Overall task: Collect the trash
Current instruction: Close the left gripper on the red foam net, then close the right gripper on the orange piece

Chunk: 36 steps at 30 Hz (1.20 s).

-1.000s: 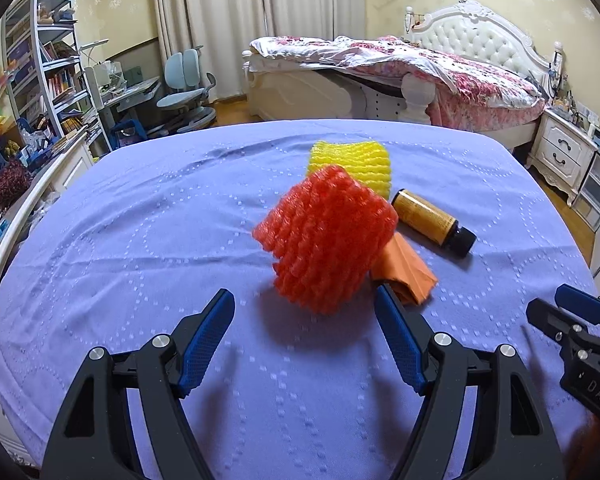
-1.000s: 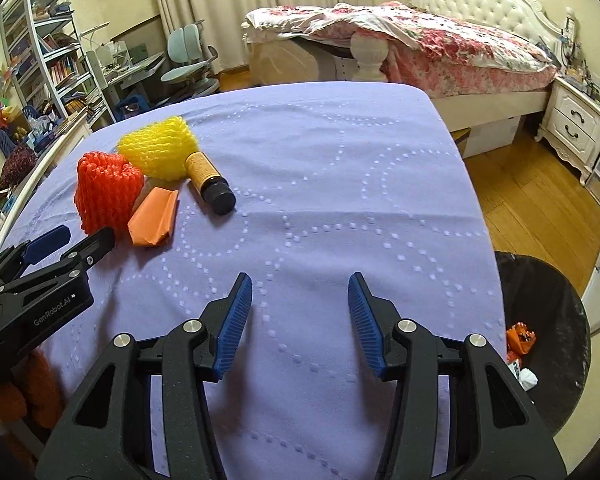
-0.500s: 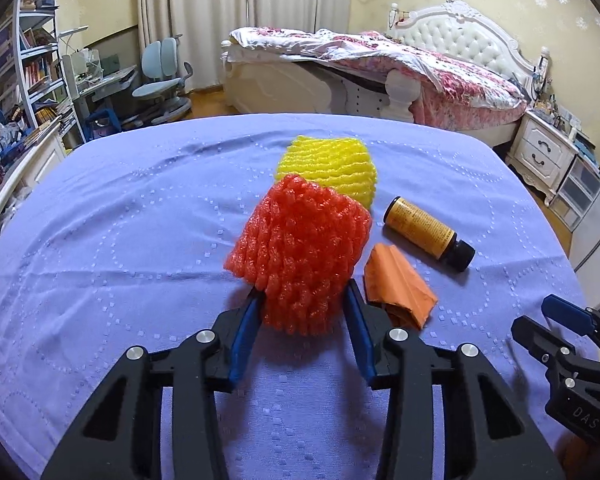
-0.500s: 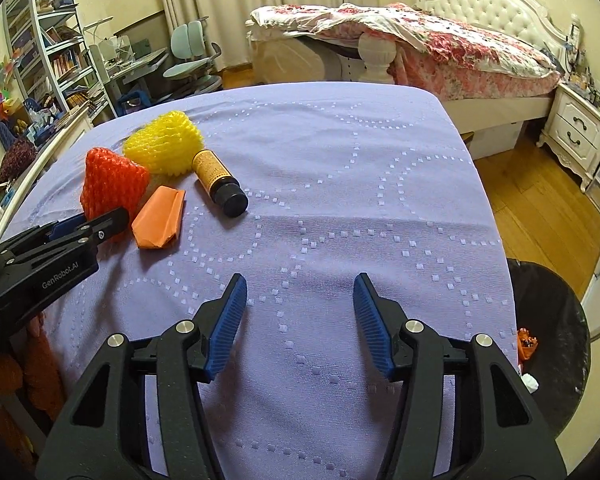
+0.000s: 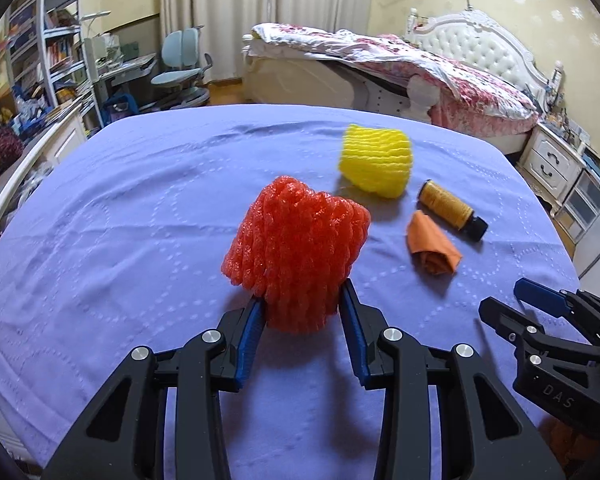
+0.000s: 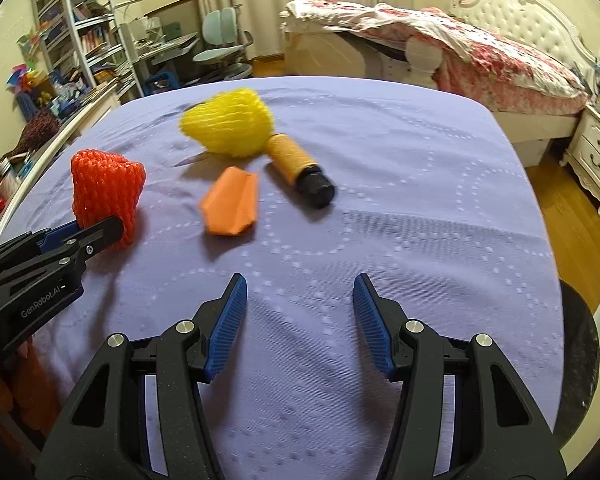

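My left gripper [image 5: 302,300] is shut on a red foam fruit net [image 5: 298,254], gripped at its lower end and held just above the purple tablecloth [image 5: 120,220]; the net also shows in the right wrist view [image 6: 106,196]. A yellow foam net [image 5: 376,160], an amber bottle with a black cap [image 5: 450,210] and an orange folded paper [image 5: 432,250] lie to its right. My right gripper [image 6: 300,316] is open and empty over bare cloth, nearer than the orange paper [image 6: 232,204] and the bottle [image 6: 300,168].
A black trash bin [image 6: 580,344] stands on the floor past the table's right edge. A bed [image 5: 400,68] and nightstand [image 5: 556,164] are behind the table. Shelves, a desk and a chair [image 5: 180,68] fill the left side.
My left gripper has closed on the red net and pulled it left, away from the yellow net and orange paper. My right gripper has moved forward toward the paper and bottle.
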Each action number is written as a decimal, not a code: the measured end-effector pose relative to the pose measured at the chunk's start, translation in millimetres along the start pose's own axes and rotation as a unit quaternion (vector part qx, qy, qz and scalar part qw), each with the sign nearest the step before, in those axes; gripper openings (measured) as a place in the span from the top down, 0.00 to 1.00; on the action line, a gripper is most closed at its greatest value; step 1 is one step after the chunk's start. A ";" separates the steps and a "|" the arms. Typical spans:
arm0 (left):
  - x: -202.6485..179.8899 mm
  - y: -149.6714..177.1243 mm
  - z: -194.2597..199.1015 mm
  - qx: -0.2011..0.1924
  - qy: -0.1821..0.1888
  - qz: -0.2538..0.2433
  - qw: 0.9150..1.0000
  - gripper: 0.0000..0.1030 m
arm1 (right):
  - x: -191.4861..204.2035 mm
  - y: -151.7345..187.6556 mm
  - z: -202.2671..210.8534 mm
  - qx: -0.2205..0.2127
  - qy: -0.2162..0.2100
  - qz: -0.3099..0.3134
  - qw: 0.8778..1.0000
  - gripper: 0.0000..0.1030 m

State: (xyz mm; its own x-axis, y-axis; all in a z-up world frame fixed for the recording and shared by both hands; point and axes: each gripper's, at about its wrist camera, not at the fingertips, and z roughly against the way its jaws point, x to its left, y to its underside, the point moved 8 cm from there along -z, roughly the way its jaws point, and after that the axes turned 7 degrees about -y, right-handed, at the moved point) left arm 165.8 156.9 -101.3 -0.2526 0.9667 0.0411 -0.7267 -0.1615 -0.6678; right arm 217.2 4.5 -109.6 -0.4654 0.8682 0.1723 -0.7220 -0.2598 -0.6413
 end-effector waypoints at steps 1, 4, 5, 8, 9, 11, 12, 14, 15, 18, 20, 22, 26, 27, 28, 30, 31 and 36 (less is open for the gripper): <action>3.9 0.6 0.0 0.001 -0.003 0.003 1.000 0.63 | 7.3 -1.7 -3.6 0.002 -0.005 0.006 1.000 0.47; 18.7 2.7 0.9 0.001 -0.017 0.012 1.000 0.63 | 17.9 -5.2 -10.1 0.002 -0.011 0.012 1.000 0.47; 22.5 2.9 1.0 0.001 -0.019 0.016 1.000 0.63 | 23.0 -10.1 -15.6 0.004 -0.016 0.013 1.000 0.47; 34.4 3.4 0.9 0.002 -0.025 0.027 0.999 0.63 | 33.3 -15.8 -23.1 0.004 -0.019 0.016 1.000 0.47; 36.2 3.3 0.6 0.002 -0.026 0.028 0.999 0.63 | 36.8 -18.7 -26.4 0.005 -0.020 0.018 1.000 0.48; 40.5 4.9 1.1 0.003 -0.026 0.032 0.999 0.63 | 41.8 -23.5 -31.8 0.005 -0.020 0.019 1.000 0.50; 42.5 5.4 1.4 0.003 -0.027 0.034 0.999 0.63 | 44.1 -26.5 -34.6 0.005 -0.020 0.019 1.000 0.51; 44.9 6.5 1.2 0.003 -0.026 0.037 0.999 0.63 | 46.0 -31.3 -39.0 0.006 -0.020 0.018 1.000 0.60; 45.5 7.5 0.7 0.004 -0.026 0.039 0.999 0.63 | 45.9 -33.3 -40.7 0.006 -0.018 0.017 1.000 0.66; 45.6 10.8 0.0 0.004 -0.025 0.040 0.999 0.63 | 45.9 -35.2 -42.1 0.004 -0.018 0.015 1.000 0.69; 46.4 11.9 1.0 0.003 -0.025 0.039 0.999 0.63 | 45.2 -34.3 -40.8 0.004 -0.021 0.013 1.000 0.70; 45.3 12.7 2.4 0.001 -0.023 0.038 0.999 0.63 | 42.8 -31.3 -36.6 0.002 -0.023 0.009 1.000 0.70; 40.7 16.3 5.3 0.000 -0.019 0.036 0.999 0.63 | 39.7 -22.8 -26.4 -0.002 -0.023 0.008 1.000 0.70; 39.0 17.0 6.6 0.000 -0.019 0.036 0.999 0.63 | 38.7 -22.2 -24.6 -0.003 -0.023 0.008 1.000 0.70; 36.8 18.0 8.0 0.000 -0.017 0.036 0.999 0.63 | 38.4 -20.1 -22.0 -0.004 -0.023 0.009 1.000 0.70; 30.9 19.3 11.4 -0.002 -0.013 0.033 0.999 0.63 | 34.8 -14.2 -13.9 -0.008 -0.020 0.010 1.000 0.70; 28.6 19.6 13.1 -0.003 -0.012 0.032 0.999 0.63 | 31.9 -9.9 -8.6 -0.009 -0.020 0.009 1.000 0.70; 6.4 25.3 23.1 -0.005 0.008 0.026 1.000 0.64 | 19.6 4.1 11.5 -0.016 -0.013 0.005 1.000 0.70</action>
State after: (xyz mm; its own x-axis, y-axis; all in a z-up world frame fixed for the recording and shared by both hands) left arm 131.0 154.5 -100.8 -0.2788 0.9603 -0.0063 -0.7059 -0.2094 -0.6766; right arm 199.3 15.6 -100.3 -0.4857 0.8542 0.1854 -0.7009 -0.2538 -0.6666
